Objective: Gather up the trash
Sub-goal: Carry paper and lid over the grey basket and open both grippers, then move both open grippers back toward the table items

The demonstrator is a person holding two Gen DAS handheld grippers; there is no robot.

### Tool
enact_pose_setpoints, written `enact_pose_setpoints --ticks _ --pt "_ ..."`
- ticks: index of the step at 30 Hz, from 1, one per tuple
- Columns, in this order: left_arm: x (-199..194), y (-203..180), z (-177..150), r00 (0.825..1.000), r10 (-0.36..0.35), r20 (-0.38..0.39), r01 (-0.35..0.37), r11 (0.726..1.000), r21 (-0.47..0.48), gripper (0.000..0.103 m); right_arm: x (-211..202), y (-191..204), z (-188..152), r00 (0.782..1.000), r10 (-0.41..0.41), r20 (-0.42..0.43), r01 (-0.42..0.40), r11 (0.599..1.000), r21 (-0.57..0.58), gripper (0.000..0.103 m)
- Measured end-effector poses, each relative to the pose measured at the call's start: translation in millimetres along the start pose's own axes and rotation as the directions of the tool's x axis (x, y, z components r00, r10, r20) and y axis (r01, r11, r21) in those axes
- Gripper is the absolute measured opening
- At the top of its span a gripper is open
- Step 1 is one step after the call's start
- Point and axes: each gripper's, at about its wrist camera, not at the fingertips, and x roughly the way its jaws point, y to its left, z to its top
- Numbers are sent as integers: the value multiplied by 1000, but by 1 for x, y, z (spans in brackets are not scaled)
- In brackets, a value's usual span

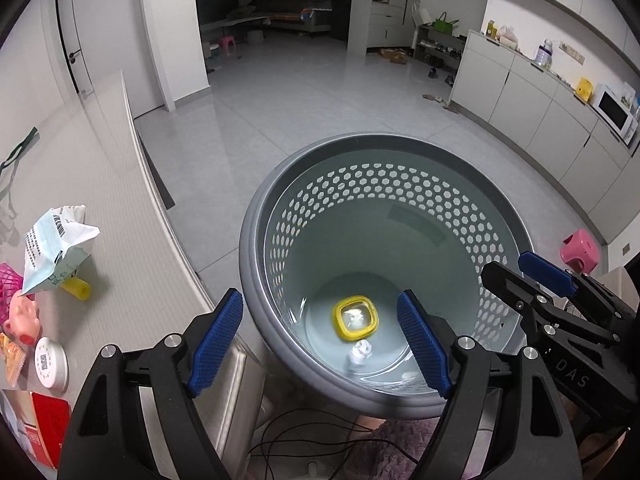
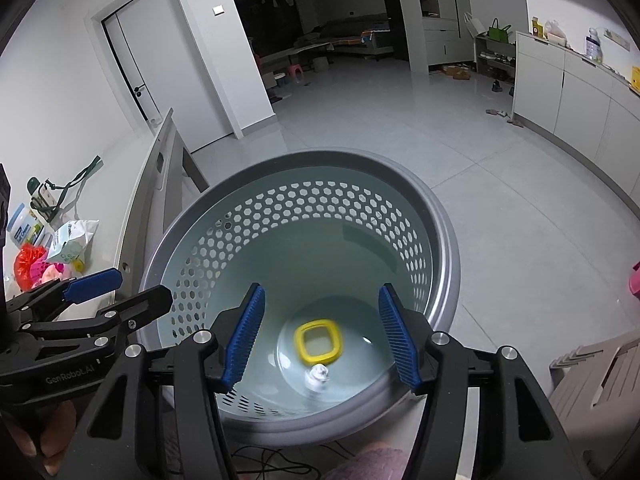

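Note:
A grey perforated bin (image 1: pixel 256 264) (image 2: pixel 448 240) stands on the floor beside the table. On its bottom lie a yellow square cup (image 1: pixel 355 317) (image 2: pixel 318 340) and a crumpled white paper ball (image 1: pixel 360 354) (image 2: pixel 317 376). My left gripper (image 1: pixel 320 344) hovers over the bin's near left rim, open, with nothing between its blue pads. My right gripper (image 2: pixel 320 340) hangs over the bin mouth, open and empty; in the left wrist view it shows at the right (image 1: pixel 516 268). In the right wrist view the left gripper (image 2: pixel 120 288) shows at the left edge.
The table (image 1: pixel 132 240) at left carries a crumpled white-and-teal packet (image 1: pixel 56 248) (image 2: pixel 74 240), a yellow tube (image 1: pixel 78 289), a pink toy (image 1: pixel 24 316), a round white tin (image 1: pixel 50 364) and a red box (image 1: pixel 48 420). A pink stool (image 1: pixel 580 250) stands right of the bin. Cables (image 1: pixel 304 436) lie on the floor below.

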Motion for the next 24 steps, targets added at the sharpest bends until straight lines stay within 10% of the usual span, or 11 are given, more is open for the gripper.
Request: enact_pose_setpoints --ticks 24 --pt "-63 40 -19 994 41 99 -36 998 -49 78 -44 46 -13 999 25 44 -23 999 -38 57"
